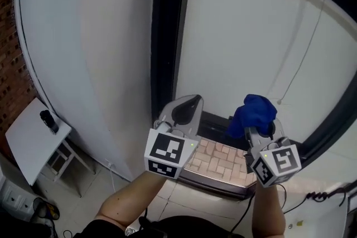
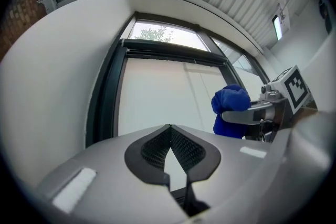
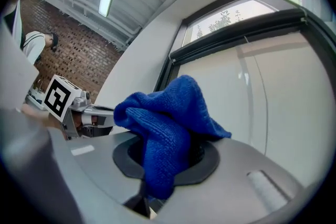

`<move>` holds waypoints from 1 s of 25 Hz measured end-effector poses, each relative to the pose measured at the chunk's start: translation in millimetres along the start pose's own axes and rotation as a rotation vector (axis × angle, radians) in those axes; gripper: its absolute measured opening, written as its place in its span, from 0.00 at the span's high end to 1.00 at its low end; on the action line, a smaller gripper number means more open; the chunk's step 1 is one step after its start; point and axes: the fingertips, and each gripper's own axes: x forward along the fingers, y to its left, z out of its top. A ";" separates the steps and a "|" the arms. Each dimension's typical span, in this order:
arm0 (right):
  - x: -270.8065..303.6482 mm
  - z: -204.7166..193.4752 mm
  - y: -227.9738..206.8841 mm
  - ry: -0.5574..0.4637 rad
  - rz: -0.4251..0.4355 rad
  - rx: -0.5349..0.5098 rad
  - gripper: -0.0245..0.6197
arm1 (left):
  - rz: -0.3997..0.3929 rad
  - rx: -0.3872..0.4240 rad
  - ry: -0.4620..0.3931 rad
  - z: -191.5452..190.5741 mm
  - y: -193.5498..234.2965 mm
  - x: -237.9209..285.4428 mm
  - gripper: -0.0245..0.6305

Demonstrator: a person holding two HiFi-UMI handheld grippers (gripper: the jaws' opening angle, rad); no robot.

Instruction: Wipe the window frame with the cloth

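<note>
Head view, with both gripper views. The left gripper [image 1: 187, 107] points up at the window, its jaws pressed together at the tips with nothing between them. The right gripper [image 3: 169, 150], level with it and just to its right, pinches a blue cloth [image 3: 164, 115]. The cloth bunches above the right jaws and hides their tips, and a fold hangs down between them. From the left gripper the cloth lies to the right, near but not touching it.

The dark frame [image 1: 165, 36] rises as an upright post just ahead of the left gripper and slightly to its left. From the right gripper it stands further left, beyond the cloth. The cloth is apart from the frame. A pale blind [image 1: 251, 30] fills the opening ahead of both grippers, and a thin cord [image 1: 304, 58] hangs down it to the right of the right gripper.

Below the two grippers lies a brick-patterned sill [image 1: 220, 158]. A white wall [image 1: 83, 53] stands left of the left gripper. Well to that gripper's left, and lower, is a small white table [image 1: 30, 139].
</note>
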 end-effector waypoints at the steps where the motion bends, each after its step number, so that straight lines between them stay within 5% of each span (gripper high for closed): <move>1: -8.1 -7.6 -9.3 0.007 -0.015 0.013 0.84 | -0.015 0.010 0.000 -4.3 -11.2 3.0 0.97; 12: -115.3 -87.2 -92.9 0.083 -0.166 0.018 0.84 | -0.161 -0.065 0.085 -79.8 -110.6 38.3 0.97; 25: -163.1 -148.5 -101.2 0.126 -0.289 0.118 0.84 | -0.227 -0.061 0.152 -132.9 -125.0 29.0 0.97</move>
